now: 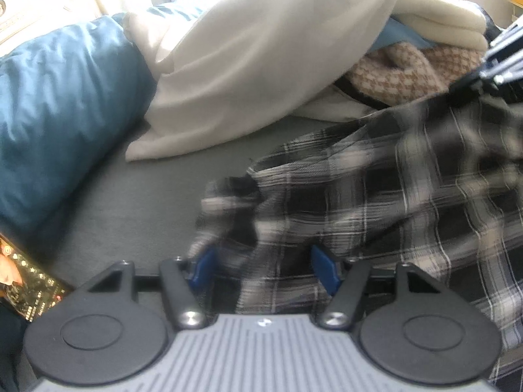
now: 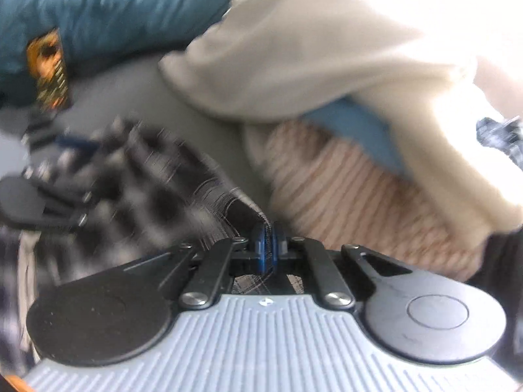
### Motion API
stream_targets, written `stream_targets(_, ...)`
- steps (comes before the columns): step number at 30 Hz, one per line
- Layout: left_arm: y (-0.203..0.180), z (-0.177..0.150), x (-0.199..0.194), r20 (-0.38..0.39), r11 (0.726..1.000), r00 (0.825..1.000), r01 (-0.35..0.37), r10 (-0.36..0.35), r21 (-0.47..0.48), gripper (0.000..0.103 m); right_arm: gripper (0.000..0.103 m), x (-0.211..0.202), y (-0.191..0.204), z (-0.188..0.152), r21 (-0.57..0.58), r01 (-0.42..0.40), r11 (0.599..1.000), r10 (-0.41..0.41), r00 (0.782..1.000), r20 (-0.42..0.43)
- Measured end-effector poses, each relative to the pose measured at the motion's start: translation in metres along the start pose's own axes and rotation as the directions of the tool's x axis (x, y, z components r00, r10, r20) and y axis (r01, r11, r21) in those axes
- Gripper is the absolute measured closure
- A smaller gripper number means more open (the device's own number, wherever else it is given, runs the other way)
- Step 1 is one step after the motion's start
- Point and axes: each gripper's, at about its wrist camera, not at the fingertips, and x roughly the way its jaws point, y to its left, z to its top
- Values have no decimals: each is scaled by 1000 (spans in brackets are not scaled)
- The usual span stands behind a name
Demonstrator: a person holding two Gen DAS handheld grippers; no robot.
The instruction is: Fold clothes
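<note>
A black-and-white plaid shirt (image 1: pixel 376 196) lies crumpled on the grey bed sheet (image 1: pixel 130 202). My left gripper (image 1: pixel 263 269) hovers at its near edge. The blue pads (image 1: pixel 323 271) stand wide apart, with loose plaid cloth lying between them and not pinched. In the right wrist view my right gripper (image 2: pixel 266 250) is shut on a thin edge of the plaid shirt (image 2: pixel 157 196), which stretches away to the left. The left gripper (image 2: pixel 49 196) shows blurred at that view's left edge. My right gripper (image 1: pixel 500 65) appears at the top right of the left wrist view, above the shirt.
A blue duvet (image 1: pixel 59 114) bulges on the left. A white pillow or blanket (image 1: pixel 261 65) lies behind the shirt, on top of a brown houndstooth garment (image 1: pixel 392 72) and folded white cloth (image 1: pixel 441 23). A phone or card with an orange picture (image 1: pixel 29 287) lies at the near left.
</note>
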Motion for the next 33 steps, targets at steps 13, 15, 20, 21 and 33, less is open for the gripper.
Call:
stream_targets(13, 18, 14, -2, 54, 1000, 998, -21, 22, -17, 38, 100, 58, 5, 8, -58, 125, 990, -127, 991, -33)
stream_targets(15, 17, 16, -8, 87, 1000, 996, -13, 14, -13, 38, 99, 55, 5, 8, -53, 125, 991, -126, 992, -31)
stream_targets(20, 5, 33, 10, 74, 999, 997, 18, -21, 37, 36, 77, 27, 5, 8, 4, 141, 990, -141, 989, 34)
stream_targets(21, 1, 36, 17, 63, 998, 998, 20, -24, 55, 36, 59, 19, 5, 5, 0, 165, 986, -165, 985, 51)
stream_targets(33, 12, 64, 67, -9, 999, 1000, -27, 27, -44, 29, 55, -79, -42, -65, 97, 331, 939, -329, 944, -40)
